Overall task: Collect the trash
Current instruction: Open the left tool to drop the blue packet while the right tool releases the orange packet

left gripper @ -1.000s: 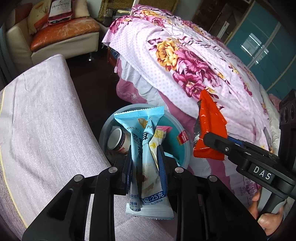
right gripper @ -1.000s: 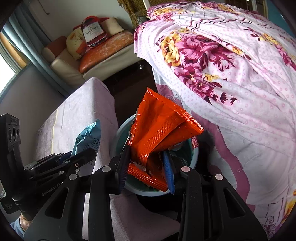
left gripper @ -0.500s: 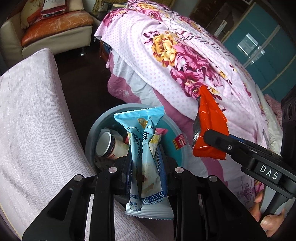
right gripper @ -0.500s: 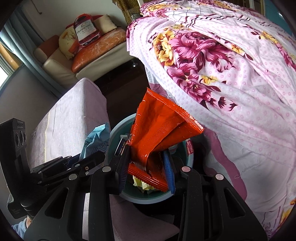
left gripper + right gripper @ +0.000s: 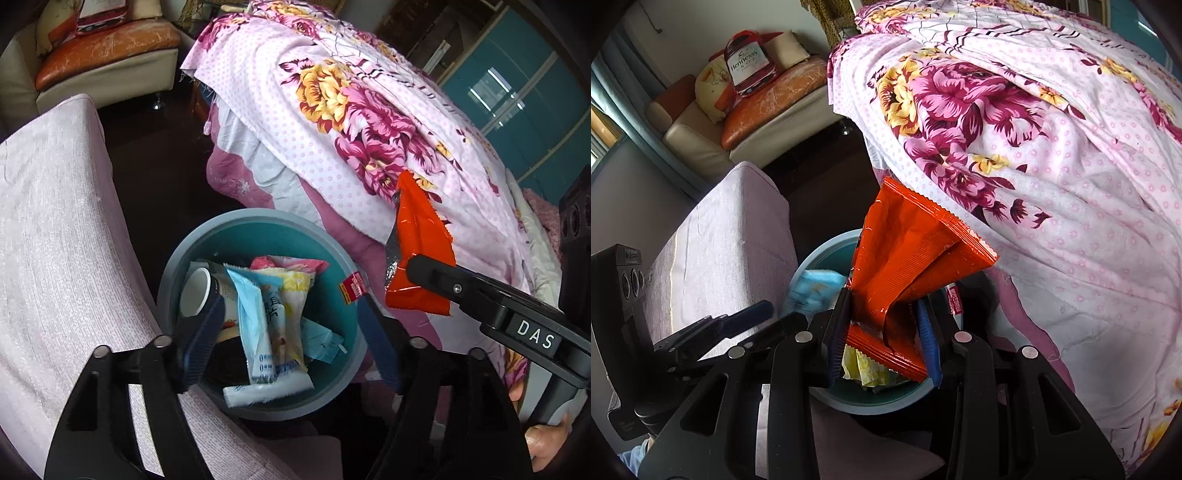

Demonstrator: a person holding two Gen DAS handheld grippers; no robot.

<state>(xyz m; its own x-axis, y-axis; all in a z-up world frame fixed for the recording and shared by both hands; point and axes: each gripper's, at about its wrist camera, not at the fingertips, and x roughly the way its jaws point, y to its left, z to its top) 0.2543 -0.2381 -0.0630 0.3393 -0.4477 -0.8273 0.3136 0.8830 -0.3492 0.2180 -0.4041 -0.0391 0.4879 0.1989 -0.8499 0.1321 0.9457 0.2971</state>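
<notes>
Blue wrapper in bin, between left tool tips

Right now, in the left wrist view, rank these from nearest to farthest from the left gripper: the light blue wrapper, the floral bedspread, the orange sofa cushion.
1. Light blue wrapper: in the teal bin, lying between the open fingers of the left gripper.
2. Floral bedspread: beyond the bin, upper right.
3. Orange sofa cushion: far corner, top left.

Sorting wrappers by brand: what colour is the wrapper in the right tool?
Bright orange-red wrapper, shown best in the right wrist view.
</notes>
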